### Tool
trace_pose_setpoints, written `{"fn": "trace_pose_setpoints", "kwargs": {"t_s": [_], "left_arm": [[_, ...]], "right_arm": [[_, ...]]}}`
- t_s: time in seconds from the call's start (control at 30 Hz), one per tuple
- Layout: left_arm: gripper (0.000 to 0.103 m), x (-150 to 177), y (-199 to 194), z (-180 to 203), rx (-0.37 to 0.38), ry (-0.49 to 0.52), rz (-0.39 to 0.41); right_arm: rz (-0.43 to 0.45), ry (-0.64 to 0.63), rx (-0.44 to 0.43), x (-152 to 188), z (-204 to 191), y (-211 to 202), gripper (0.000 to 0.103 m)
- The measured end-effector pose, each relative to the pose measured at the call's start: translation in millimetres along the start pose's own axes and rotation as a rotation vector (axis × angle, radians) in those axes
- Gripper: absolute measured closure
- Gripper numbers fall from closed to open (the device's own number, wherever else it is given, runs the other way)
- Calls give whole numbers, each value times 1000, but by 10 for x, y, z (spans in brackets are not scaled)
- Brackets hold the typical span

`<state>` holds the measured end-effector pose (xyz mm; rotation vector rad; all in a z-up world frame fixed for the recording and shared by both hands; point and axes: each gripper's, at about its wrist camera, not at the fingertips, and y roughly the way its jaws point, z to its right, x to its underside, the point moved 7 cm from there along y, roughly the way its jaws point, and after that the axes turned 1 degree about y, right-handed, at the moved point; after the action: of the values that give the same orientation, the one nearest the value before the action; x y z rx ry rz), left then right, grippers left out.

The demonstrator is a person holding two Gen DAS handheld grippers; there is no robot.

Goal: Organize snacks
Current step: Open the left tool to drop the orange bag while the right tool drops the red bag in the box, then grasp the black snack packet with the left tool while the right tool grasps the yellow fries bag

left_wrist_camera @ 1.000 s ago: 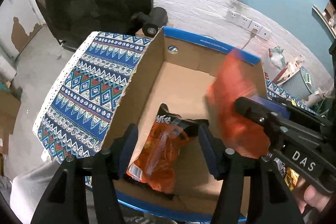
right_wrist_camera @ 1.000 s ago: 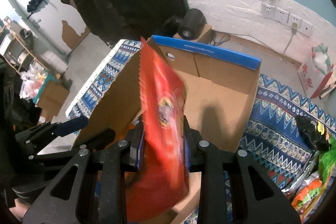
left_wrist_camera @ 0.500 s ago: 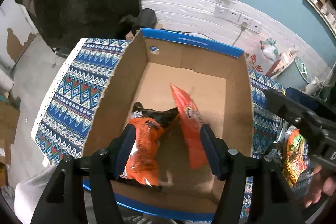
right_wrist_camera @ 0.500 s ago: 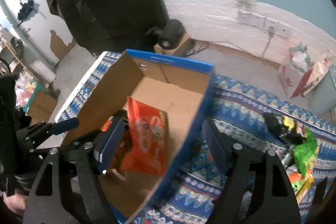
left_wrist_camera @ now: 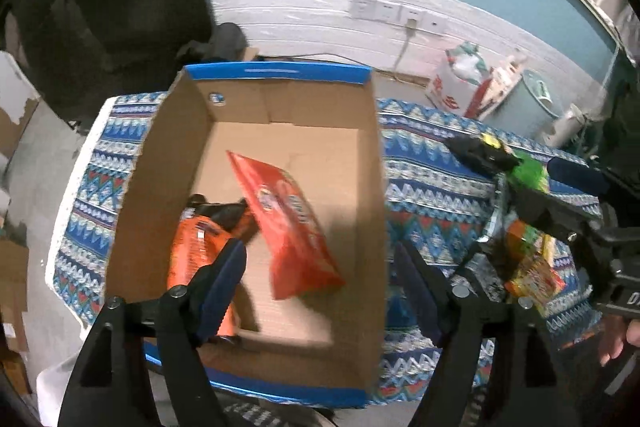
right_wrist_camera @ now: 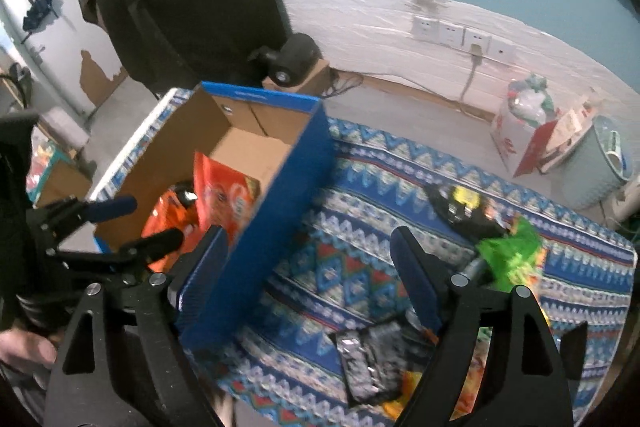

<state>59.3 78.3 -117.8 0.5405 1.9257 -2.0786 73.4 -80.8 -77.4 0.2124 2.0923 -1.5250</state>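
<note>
Left wrist view first: your left gripper [left_wrist_camera: 320,267] points steeply down over the cardboard box [left_wrist_camera: 376,187], its jaws opening with nothing pressed between them; the left finger hangs over the box floor and the right finger just outside the box's right wall. Inside the box, at about 8 o'clock, the orange snack bag [left_wrist_camera: 192,247] lies partly behind that left finger, and the red snack bag [left_wrist_camera: 288,223] lies slanted at the centre, its upper edge overlapping the orange one. Out at 3 o'clock your right gripper [left_wrist_camera: 560,215] reaches over the patterned cloth [left_wrist_camera: 432,187] above the loose snack pile [left_wrist_camera: 532,267], with fingers of your right hand [left_wrist_camera: 616,335] on its grip at 4 o'clock.

In the right wrist view, your left gripper [right_wrist_camera: 116,227] sits at 9 o'clock over the box [right_wrist_camera: 280,207], with both bags, orange [right_wrist_camera: 168,223] and red [right_wrist_camera: 224,195], on its floor. Your right gripper [right_wrist_camera: 312,267] is tilted down with jaws wide and empty, straddling the box's blue outer wall and the cloth [right_wrist_camera: 360,211]. At 3 o'clock lie a black packet [right_wrist_camera: 460,211] and a green packet [right_wrist_camera: 508,255]; at 5 o'clock a silver-and-black packet [right_wrist_camera: 368,359], blurred, perhaps foil.
</note>
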Motion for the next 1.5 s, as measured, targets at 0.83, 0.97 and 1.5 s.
{"fn": "trace_pose_setpoints", "kwargs": {"t_s": [0.83,0.97,1.5], "left_arm": [[25,539,345,1249,91,236,-189],[25,613,471,1306,93,245,-221],[25,756,820,1572,124,332,-279]], "right_arm": [[-195,50,102,1105,997,-16,21],[-244,42,100,1235,1053,68,21],[-346,61,148,1605,1392,348,20]]}}
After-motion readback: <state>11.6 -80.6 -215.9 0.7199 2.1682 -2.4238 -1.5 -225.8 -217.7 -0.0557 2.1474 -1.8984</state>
